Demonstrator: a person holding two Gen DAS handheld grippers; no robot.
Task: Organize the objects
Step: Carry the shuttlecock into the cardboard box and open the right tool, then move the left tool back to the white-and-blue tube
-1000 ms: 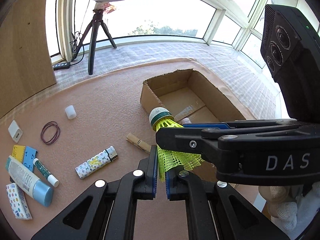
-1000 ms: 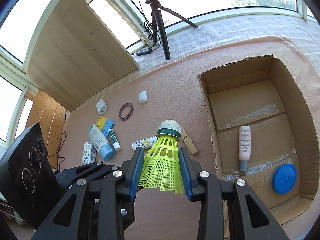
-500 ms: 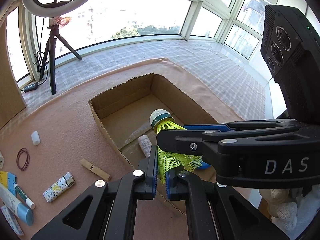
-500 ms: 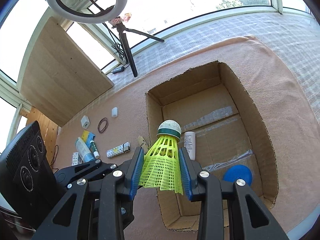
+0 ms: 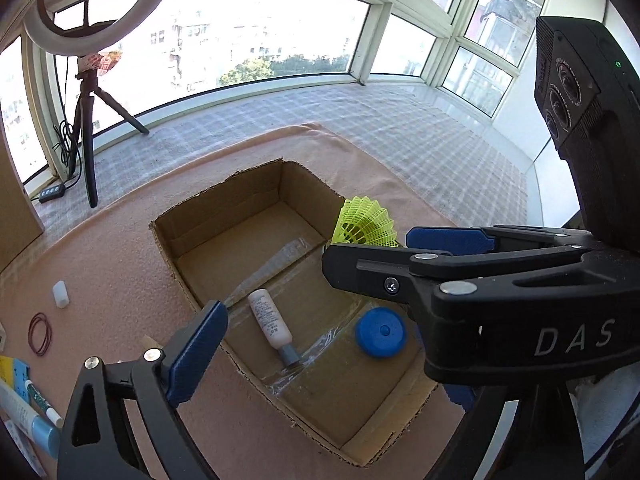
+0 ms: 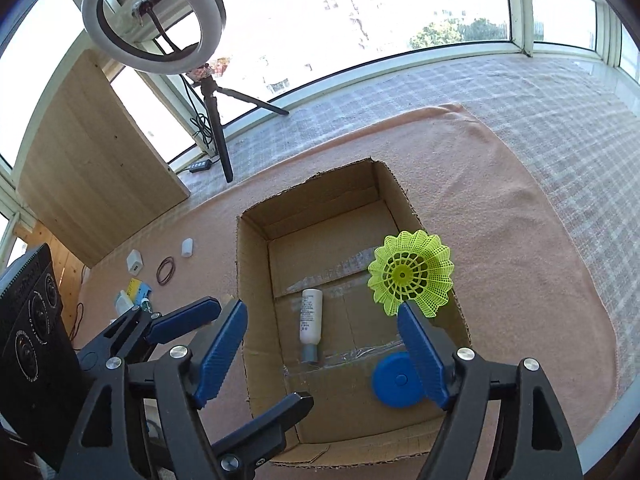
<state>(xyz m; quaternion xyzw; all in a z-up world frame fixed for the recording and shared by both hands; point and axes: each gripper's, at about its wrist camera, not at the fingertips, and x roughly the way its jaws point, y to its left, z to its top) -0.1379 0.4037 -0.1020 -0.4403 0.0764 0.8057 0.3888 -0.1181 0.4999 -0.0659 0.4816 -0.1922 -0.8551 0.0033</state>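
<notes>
Both tools have just let go of the shuttlecock [image 6: 411, 276], which a moment ago was pinched between them above the box [image 6: 256, 280]. The left tool [image 5: 320, 320] now stands wide and its jaws are opening, nothing between them. The right tool [image 6: 320, 344] is also opening, and its pads no longer press on anything. The shuttlecock sits just ahead of the right tool's right finger [image 6: 420, 348], skirt facing the camera, at the box's right wall. Whether it is falling or has already come to rest against the wall cannot be told. This drop looks nearly done, so one more item counts as sorted.

Under both tools, inside the box, lie a white tube [image 6: 311, 316] and a blue lid [image 6: 396, 380], partly covered by the right finger. To the left of the tools, on the pink cloth [image 6: 520, 240], more items wait: a rubber band [image 5: 40, 334], a small white cap [image 5: 61, 294] and others cut off at the frame edge. The shuttlecock's cork is hidden.
</notes>
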